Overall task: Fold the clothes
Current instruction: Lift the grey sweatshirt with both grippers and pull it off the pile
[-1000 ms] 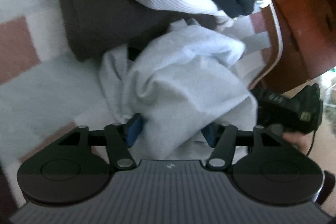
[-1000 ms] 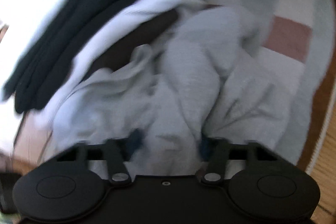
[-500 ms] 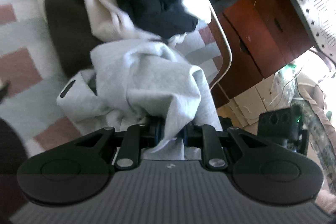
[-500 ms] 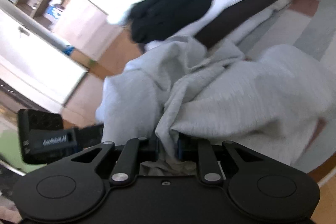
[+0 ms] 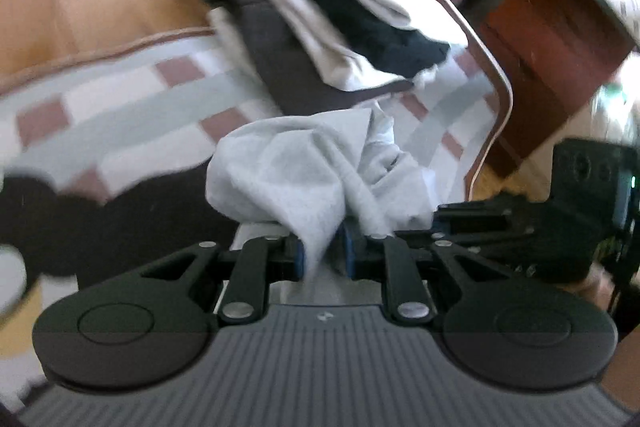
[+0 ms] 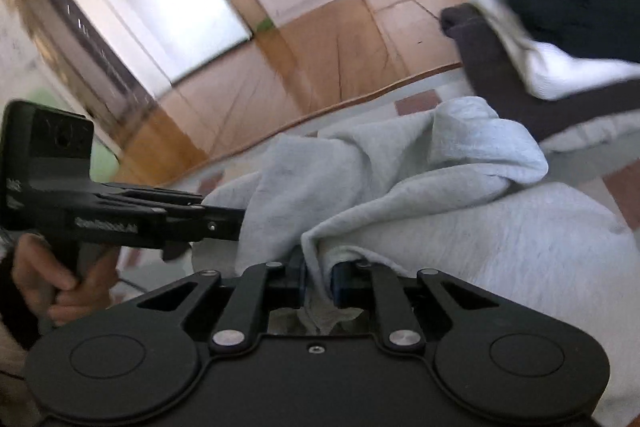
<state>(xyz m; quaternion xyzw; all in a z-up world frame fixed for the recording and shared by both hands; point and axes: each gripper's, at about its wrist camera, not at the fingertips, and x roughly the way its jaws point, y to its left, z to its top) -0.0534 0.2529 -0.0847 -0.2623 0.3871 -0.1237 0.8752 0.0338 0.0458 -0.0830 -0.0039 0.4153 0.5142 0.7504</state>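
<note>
A light grey garment hangs bunched over the checked rug. In the left wrist view a fold of it runs down between the blue pads of my left gripper, whose jaws are closing and pinch the cloth. My right gripper pinches another fold of the same grey garment, its jaws also closing. Both grippers sit close together on the cloth. The right one's black body shows at the right of the left view. The left one's black body reaches into the cloth, held by a hand.
A pile of clothes, dark brown, white and black, lies on the rug beyond the garment, also as the pile. Wooden floor borders the rug. Dark wooden furniture stands at the far right.
Both grippers went from spread around the grey garment to pinching it, then rose and drew it back from the pile. Both views swung up to show the floor.
</note>
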